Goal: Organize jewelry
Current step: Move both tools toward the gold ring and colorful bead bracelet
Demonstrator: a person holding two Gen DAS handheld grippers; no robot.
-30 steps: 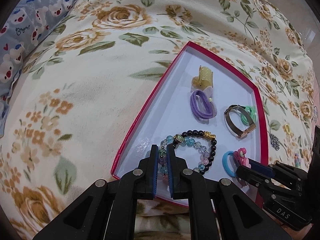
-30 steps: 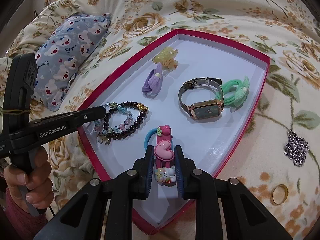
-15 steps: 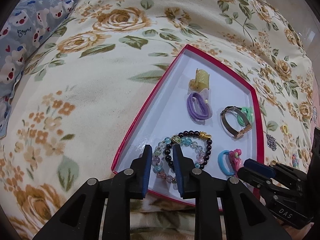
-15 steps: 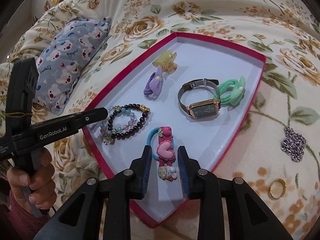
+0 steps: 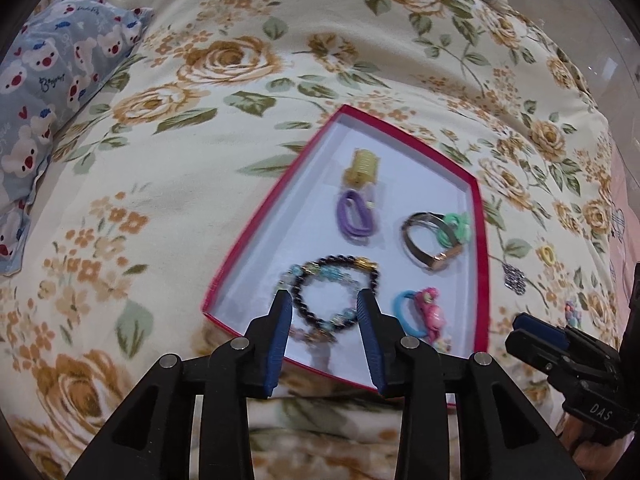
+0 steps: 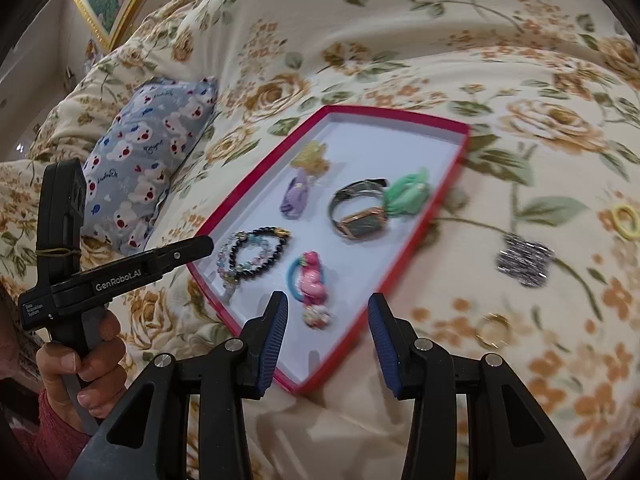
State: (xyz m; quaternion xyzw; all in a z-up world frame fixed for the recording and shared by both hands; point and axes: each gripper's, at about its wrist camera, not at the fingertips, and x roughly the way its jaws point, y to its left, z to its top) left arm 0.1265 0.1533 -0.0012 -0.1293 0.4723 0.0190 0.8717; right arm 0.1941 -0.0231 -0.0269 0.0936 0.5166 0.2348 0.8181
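A red-rimmed white tray [image 5: 478, 240] [image 6: 400, 114] lies on a floral bedspread. It holds two bead bracelets [image 5: 332, 292] [image 6: 256, 256], a pink clip on a blue tie [image 5: 428, 312] [image 6: 312, 284], a watch [image 6: 360, 216], a green tie [image 6: 408, 192], a purple tie [image 5: 356, 216] and a yellow claw clip [image 5: 362, 166]. My left gripper [image 5: 324, 296] [image 6: 200, 246] hovers over the bracelets, jaws opening, pads clear of them. My right gripper [image 6: 328, 300] [image 5: 536, 334] hangs above the tray's near corner beside the pink clip, jaws opening, nothing pressed between them.
Right of the tray on the bedspread lie a silver chain [image 6: 524, 260], a yellow hair tie [image 6: 626, 220] and a gold ring [image 6: 494, 330]. A grey bear-print pillow [image 6: 148, 160] sits to the left. A person's hand [image 6: 88, 360] holds the left gripper's handle.
The left gripper let go of the bracelets and the right let go of the pink clip. Both jaws spread and both grippers drew back and up from the tray.
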